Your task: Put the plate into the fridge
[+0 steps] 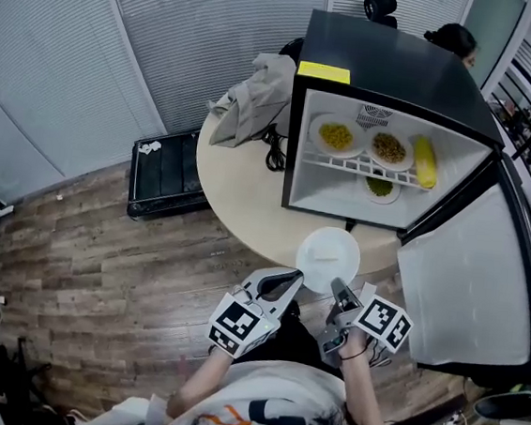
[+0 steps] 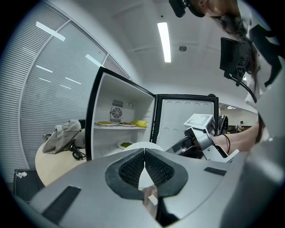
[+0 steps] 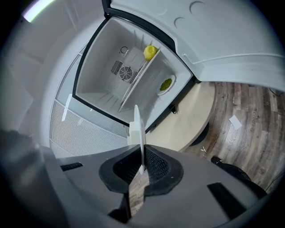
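Note:
A white empty plate (image 1: 328,254) hangs over the round table's near edge, in front of the open fridge (image 1: 393,74). My right gripper (image 1: 336,285) is shut on the plate's near rim. In the right gripper view the plate (image 3: 137,120) stands edge-on between the right gripper's (image 3: 141,149) pads. My left gripper (image 1: 295,276) is at the plate's near-left rim with its jaws shut. In the left gripper view the plate (image 2: 142,144) shows as a white arc just beyond the left gripper's (image 2: 144,150) closed tips, with nothing clamped between them. I cannot tell whether they touch it.
The fridge door (image 1: 470,285) swings open to the right. The upper shelf (image 1: 360,164) carries two plates of food and a yellow corn cob (image 1: 424,162); a plate of greens (image 1: 379,187) sits below. A crumpled cloth (image 1: 250,87) and a black cable lie on the beige table (image 1: 244,190).

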Demonstrator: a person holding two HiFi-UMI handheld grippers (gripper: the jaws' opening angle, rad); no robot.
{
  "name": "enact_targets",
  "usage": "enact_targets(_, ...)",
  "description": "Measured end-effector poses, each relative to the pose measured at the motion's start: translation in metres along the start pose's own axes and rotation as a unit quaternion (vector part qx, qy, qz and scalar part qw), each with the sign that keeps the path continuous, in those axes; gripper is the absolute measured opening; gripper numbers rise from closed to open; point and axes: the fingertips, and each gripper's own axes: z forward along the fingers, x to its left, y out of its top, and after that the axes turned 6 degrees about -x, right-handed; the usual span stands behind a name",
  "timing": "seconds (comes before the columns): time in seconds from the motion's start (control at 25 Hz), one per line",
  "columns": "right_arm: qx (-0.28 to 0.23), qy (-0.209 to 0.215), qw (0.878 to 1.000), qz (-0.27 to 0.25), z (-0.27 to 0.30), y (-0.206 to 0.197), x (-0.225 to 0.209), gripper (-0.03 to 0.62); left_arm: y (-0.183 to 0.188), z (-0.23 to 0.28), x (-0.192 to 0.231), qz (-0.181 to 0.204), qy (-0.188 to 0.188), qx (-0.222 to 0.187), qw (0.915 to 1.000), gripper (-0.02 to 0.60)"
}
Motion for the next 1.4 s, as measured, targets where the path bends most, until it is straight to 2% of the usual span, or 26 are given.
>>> enact_targets(0.64,0.029,-0.008,0.999,0.011,0.071,0.048,-0.010,0.025,-0.001,0.060,0.048,-0.006,0.007,0.024,0.9997,0.011)
enact_targets(1.08,0.052,-0.018,0.998,0.023,0.112,0.066,-0.021,0.025,0.000,0.087,0.074,-0.013,0.021,0.032,0.9992,0.011)
enact_targets(1.4,0.049,-0.042,0.997,0.030,0.140,0.084,-0.042,0.025,0.000,0.098,0.085,-0.013,0.025,0.039,0.9989,0.011)
